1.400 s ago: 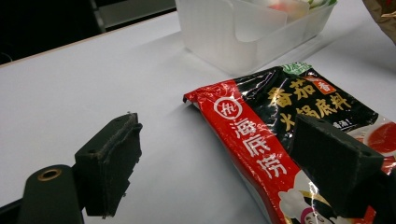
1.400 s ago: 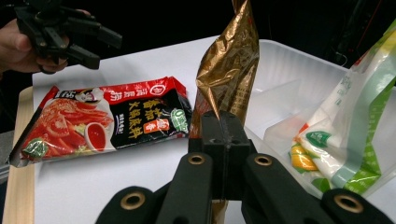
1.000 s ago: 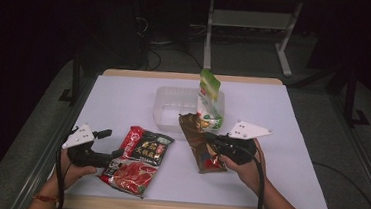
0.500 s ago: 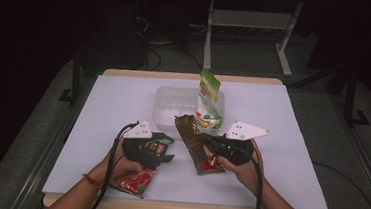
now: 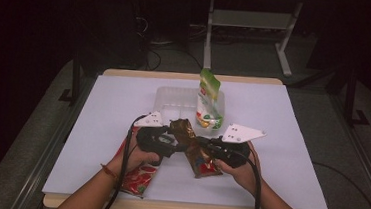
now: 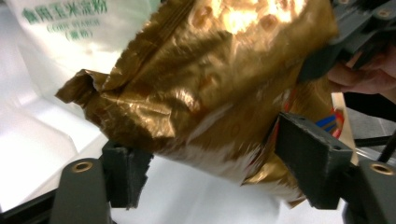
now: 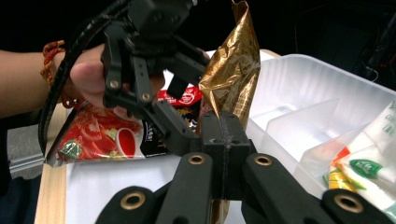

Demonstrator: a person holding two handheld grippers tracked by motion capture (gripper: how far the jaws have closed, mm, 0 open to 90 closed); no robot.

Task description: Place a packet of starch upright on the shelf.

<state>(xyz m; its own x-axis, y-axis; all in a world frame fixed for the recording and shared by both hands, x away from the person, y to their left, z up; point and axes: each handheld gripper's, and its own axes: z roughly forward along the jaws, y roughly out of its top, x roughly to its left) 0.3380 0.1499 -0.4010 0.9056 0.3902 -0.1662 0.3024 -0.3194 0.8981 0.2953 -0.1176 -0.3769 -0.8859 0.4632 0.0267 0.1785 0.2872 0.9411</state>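
A crumpled gold snack packet (image 5: 187,134) hangs just above the table between my two grippers. My right gripper (image 5: 203,145) is shut on it, and the right gripper view has the foil (image 7: 232,70) rising from between the pinched jaws (image 7: 224,128). My left gripper (image 5: 173,142) has come to the packet's other end. Its jaws have just been closing, and in the left gripper view the gold packet (image 6: 205,88) lies between the two black pads (image 6: 310,161) with no visible squeeze.
A red sauce packet (image 5: 137,176) lies flat under my left hand near the front edge. Behind the grippers stands a clear plastic tub (image 5: 174,97) with a green and white corn starch bag (image 5: 209,101) upright in it. Bare white tabletop (image 5: 292,128) extends on both sides.
My left gripper has moved right, off the red packet, and now has its jaws around the gold packet's end. The right gripper has held still with the packet.
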